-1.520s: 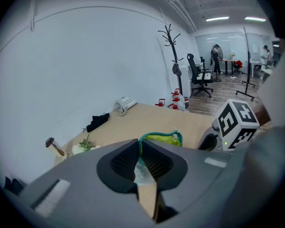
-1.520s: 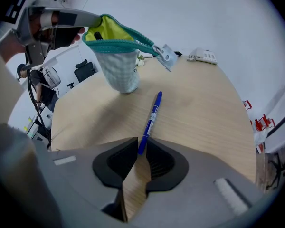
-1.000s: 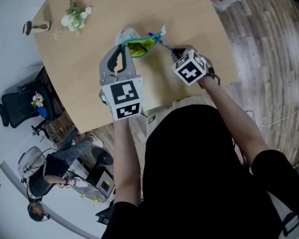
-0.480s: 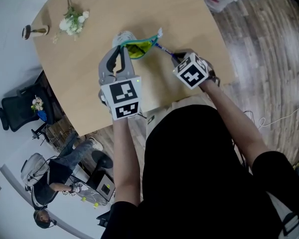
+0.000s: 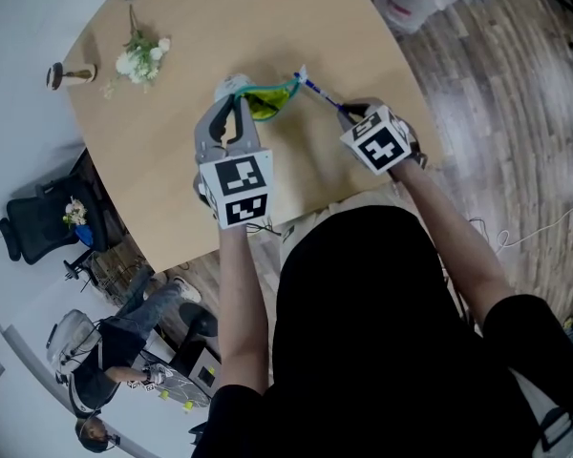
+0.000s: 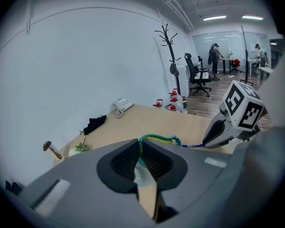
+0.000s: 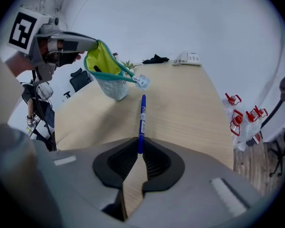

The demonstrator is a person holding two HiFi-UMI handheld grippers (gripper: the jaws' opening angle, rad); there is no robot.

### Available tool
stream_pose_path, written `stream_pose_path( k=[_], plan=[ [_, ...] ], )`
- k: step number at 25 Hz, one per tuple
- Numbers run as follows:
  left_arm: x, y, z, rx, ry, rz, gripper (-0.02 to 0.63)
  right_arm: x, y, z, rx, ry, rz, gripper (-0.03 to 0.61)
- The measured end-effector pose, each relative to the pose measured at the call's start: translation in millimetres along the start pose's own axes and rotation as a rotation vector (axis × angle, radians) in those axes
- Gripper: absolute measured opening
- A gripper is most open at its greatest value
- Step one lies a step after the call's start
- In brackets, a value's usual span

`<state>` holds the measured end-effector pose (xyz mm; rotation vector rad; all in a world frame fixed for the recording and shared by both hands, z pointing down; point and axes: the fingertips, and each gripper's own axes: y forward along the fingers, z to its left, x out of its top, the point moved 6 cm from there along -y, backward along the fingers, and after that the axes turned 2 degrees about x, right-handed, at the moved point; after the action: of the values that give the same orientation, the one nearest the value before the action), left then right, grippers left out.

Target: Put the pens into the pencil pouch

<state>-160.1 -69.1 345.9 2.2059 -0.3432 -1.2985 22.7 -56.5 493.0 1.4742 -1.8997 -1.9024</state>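
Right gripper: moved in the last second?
Yes: the right gripper with the pen shifted slightly right, toward the table edge, away from the pouch.

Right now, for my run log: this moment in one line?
left gripper: shut on pouch rim | right gripper: shut on pen | pen: outside pouch, tip near its opening

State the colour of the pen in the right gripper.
The pen is blue; the right gripper view shows it best.
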Motion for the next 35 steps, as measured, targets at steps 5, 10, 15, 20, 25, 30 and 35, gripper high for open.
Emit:
stream_pose_path(
  k=[5,10,15,20,25,30,35],
  plan=[
    [0,2,-3,-0.007,0.009,-0.002,0.025,5,-11,-12,-0.04,0.0,-0.018,0.041],
    [-1,4,-5,-0.012,0.013,-0.006,0.025,14,-23,-19,-0.066,-0.001,-0.046,0.041],
    [0,5,-6,-0.015,0.01,-0.009,0.025,22,-37,-16,-0.07,0.0,-0.08,0.041],
    [2,7,-7,-0.018,0.018,-0.026,0.025,30,-53,-9,-0.074,-0.005,-0.118,0.041],
    [2,9,-7,-0.019,0.017,-0.022,0.025,39,-71,1,-0.047,0.012,-0.167,0.041],
    [4,16,-9,-0.029,0.007,-0.032,0.025,47,-87,11,-0.029,0.009,-0.206,0.041],
    [7,21,-12,-0.033,0.006,-0.033,0.025,48,-98,18,-0.012,0.008,-0.232,0.041]
  ],
)
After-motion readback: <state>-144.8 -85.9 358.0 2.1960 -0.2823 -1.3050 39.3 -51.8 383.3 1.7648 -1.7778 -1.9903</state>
